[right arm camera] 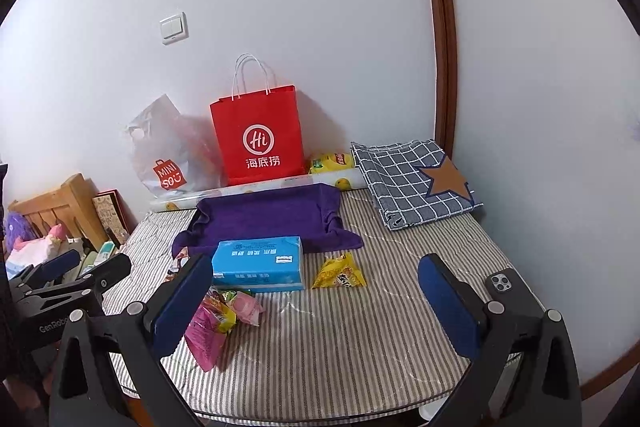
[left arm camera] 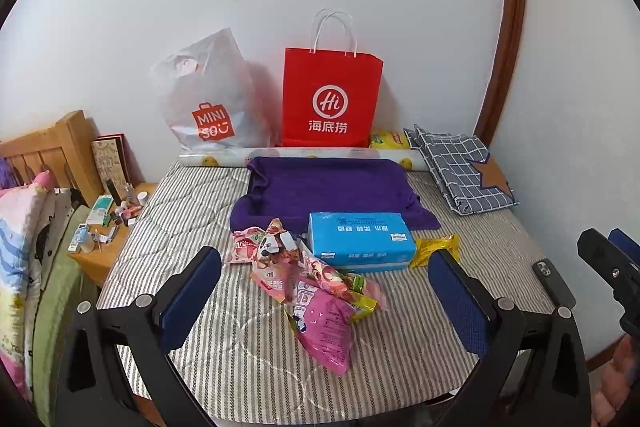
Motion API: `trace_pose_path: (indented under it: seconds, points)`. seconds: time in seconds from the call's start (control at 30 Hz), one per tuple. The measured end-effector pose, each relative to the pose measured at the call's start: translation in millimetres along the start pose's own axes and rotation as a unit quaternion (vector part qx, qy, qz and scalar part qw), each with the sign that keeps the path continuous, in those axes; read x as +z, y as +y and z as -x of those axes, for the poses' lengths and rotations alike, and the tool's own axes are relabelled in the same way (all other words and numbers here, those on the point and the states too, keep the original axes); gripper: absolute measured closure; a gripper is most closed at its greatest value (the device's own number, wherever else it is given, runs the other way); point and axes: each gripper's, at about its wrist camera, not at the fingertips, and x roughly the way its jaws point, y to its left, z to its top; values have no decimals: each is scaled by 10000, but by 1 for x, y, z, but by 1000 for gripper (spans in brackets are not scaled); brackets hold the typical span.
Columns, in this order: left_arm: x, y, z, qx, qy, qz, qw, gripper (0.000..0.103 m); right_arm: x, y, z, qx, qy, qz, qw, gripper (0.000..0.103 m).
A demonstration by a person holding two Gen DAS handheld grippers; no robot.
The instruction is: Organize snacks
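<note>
Both grippers, left and right, hover with jaws spread over the mattress front edge. Snack packets lie mid-mattress, long axis running front-to-back; tissue pack directly behind, phone at right edge

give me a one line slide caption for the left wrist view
Open left gripper hovers over a pile of snack packets beside a blue tissue pack on a striped bed.
</note>
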Motion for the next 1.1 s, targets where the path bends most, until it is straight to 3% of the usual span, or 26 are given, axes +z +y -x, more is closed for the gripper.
trace_pose_path:
  seconds: [1.1]
  points:
    - [-6,0,0,61,-5,-5,10000,1,-8,4,1,47,21,13,10000,0]
